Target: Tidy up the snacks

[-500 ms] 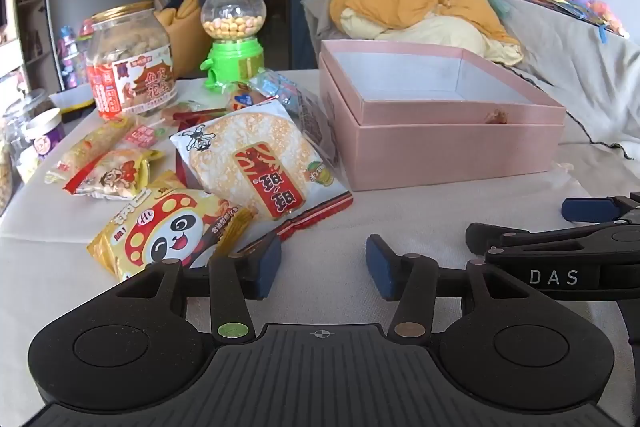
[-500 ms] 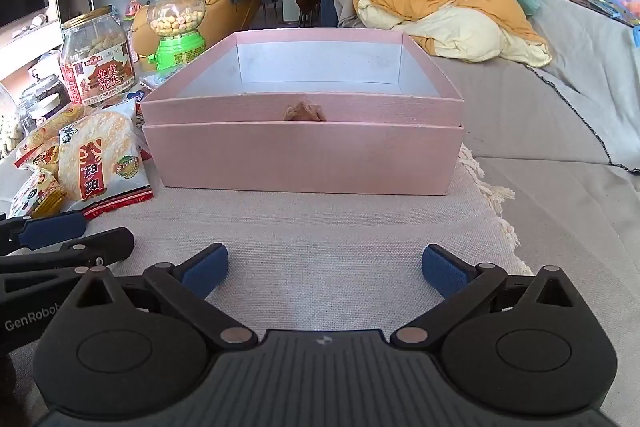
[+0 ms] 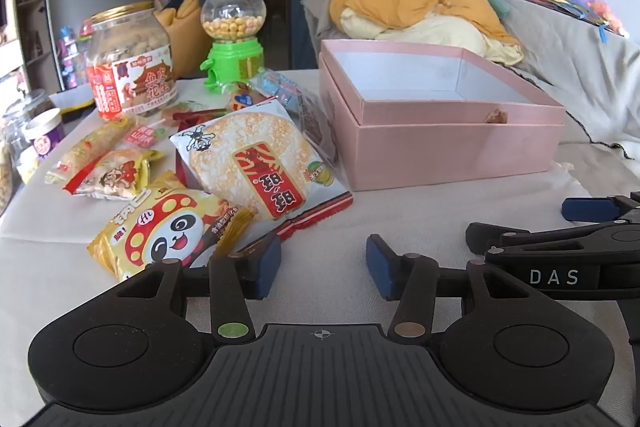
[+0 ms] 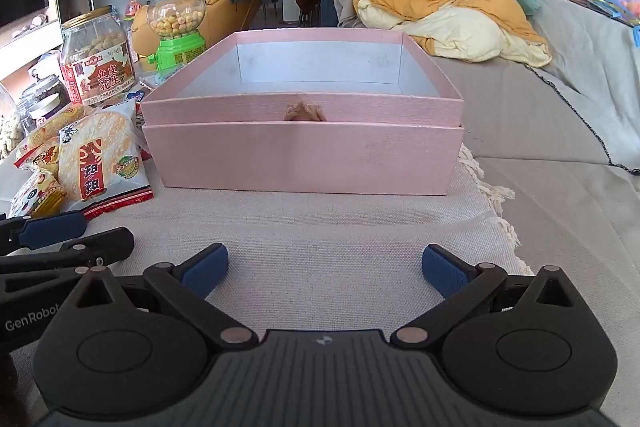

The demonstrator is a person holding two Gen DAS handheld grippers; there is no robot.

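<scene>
With both tools low over the cloth-covered table (image 4: pixel 320 223), nothing is gripped yet: the left gripper (image 3: pixel 323 263) has its blue pads partly apart with only bare cloth between them, and the right gripper (image 4: pixel 325 267) is spread as wide as it goes, likewise empty.

Just ahead and to the left of the left gripper lies the heap of snacks. Nearest is the yellow panda packet (image 3: pixel 168 227), its corner almost at the left pad; overlapping its far edge is the large rice cracker bag (image 3: pixel 256 167), and beyond those lie smaller wrappers. Further back stand a peanut jar (image 3: pixel 130 63) and a green candy dispenser (image 3: pixel 233 35).

The pink box (image 4: pixel 304 159) sits straight ahead of the right gripper, open and, as far as shown, empty.

The step in hand looks like a first pick. The panda packet seems the sensible choice: nearest, and not pinned under anything. The left pads probably need to be wider, then pinch a crimped edge, not the puffed middle, so the foil does not slip. Lifting clear of the cracker bag before swinging across to the box should keep the heap undisturbed.
</scene>
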